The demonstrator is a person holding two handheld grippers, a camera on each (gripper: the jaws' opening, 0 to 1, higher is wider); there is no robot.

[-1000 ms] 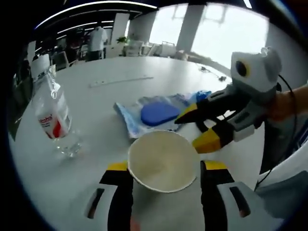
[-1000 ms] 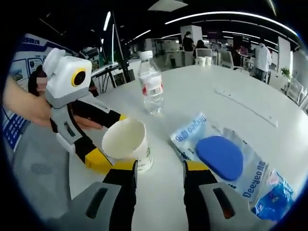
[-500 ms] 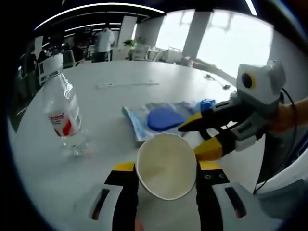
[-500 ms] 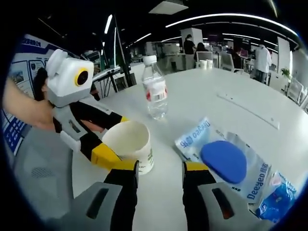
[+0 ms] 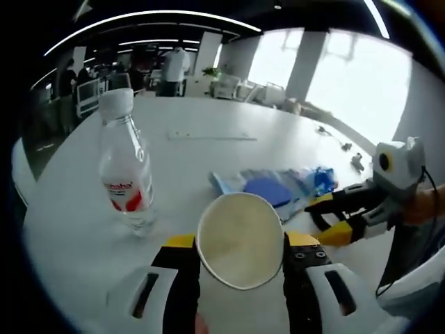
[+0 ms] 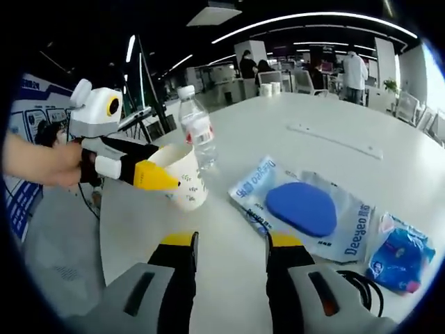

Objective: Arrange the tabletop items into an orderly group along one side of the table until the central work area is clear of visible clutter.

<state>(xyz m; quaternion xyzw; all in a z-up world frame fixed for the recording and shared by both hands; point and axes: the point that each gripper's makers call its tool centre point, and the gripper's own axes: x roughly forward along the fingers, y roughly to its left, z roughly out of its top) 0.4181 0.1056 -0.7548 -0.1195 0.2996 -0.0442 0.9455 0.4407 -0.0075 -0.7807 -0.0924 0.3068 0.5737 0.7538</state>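
We judge the tidying barely begun. Our left gripper [image 5: 238, 245] clamps its fingers on the paper cup [image 6: 182, 175], held near the water bottle [image 5: 126, 173]. Our right gripper [image 6: 226, 245] hangs open, fingers empty. The pouch [image 6: 311, 210] reading "Deeyeo" and a blue packet [image 6: 400, 253] still lie mid-counter [image 6: 327, 115].

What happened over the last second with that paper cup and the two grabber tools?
The left gripper, shut on the paper cup, carried it closer to the water bottle. The right gripper drew back from the cup, open. The bottle, the blue pad packet and the small blue pack stayed put.
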